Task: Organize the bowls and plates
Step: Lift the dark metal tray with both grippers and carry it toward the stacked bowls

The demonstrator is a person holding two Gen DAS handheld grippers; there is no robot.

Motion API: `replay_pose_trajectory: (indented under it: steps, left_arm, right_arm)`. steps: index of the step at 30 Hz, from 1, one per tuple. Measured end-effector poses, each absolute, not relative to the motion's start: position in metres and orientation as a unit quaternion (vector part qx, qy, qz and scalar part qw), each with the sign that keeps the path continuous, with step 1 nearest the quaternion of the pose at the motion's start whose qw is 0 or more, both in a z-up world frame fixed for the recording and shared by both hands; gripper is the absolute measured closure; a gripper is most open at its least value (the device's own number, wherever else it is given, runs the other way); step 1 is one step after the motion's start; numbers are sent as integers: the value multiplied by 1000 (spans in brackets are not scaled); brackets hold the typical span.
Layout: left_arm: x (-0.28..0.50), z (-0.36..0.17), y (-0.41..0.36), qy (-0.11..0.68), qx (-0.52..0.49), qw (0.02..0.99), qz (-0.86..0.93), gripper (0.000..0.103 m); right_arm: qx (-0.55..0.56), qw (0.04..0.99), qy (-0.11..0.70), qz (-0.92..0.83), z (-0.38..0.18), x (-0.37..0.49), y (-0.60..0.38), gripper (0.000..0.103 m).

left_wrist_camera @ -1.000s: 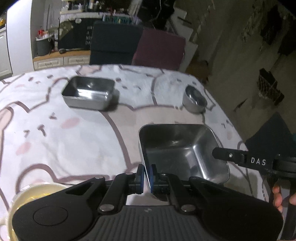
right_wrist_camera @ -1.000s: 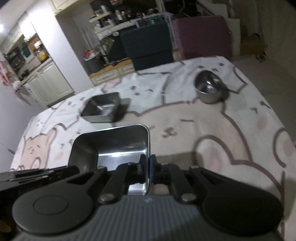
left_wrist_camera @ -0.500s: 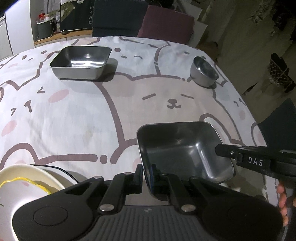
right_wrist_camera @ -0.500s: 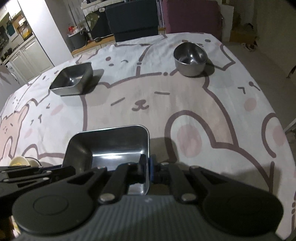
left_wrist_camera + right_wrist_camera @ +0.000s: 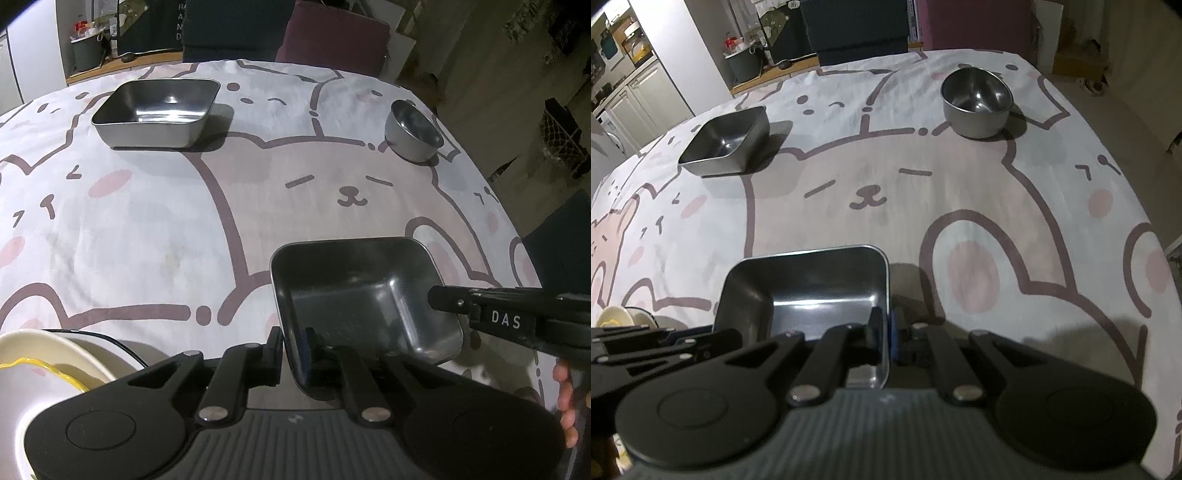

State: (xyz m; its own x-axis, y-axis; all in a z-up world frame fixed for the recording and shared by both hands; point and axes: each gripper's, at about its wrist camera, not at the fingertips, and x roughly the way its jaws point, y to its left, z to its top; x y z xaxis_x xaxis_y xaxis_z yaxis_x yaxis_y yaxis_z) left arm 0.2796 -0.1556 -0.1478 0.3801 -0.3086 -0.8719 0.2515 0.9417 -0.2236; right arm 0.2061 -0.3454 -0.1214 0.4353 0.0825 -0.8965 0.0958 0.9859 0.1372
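Observation:
A rectangular steel tray (image 5: 354, 295) (image 5: 812, 291) rests low on the bear-print tablecloth (image 5: 147, 240), near the front. My left gripper (image 5: 293, 341) straddles its left wall; the jaws are opening, and a slim gap shows beside the wall. My right gripper (image 5: 885, 325) is shut on the tray's right wall, and its fingers (image 5: 458, 302) reach in from the right in the left wrist view. A second steel tray (image 5: 159, 107) (image 5: 727, 144) sits at the far left. A round steel bowl (image 5: 413, 129) (image 5: 977, 99) stands at the far right.
A cream bowl with a yellow rim (image 5: 44, 369) (image 5: 613, 317) sits stacked on other dishes at the near left, close to my left gripper. A person's fingers (image 5: 565, 398) show at the right edge. The table edge drops off on the right.
Both grippers came down with the tray between them, and the views tilted further toward the table. The left jaws have spread slightly off the tray wall.

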Motion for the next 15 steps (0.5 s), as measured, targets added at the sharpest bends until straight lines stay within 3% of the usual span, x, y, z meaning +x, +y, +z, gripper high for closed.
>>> replay_pose_trajectory:
  steps: [10, 15]
  left_arm:
    - [279, -151, -159, 536, -18, 826, -175, 87]
    - [279, -152, -159, 537, -15, 824, -179, 84]
  right_arm:
    - [86, 838, 539, 1, -125, 206, -348, 97]
    - [100, 835, 542, 4, -125, 205, -350, 91]
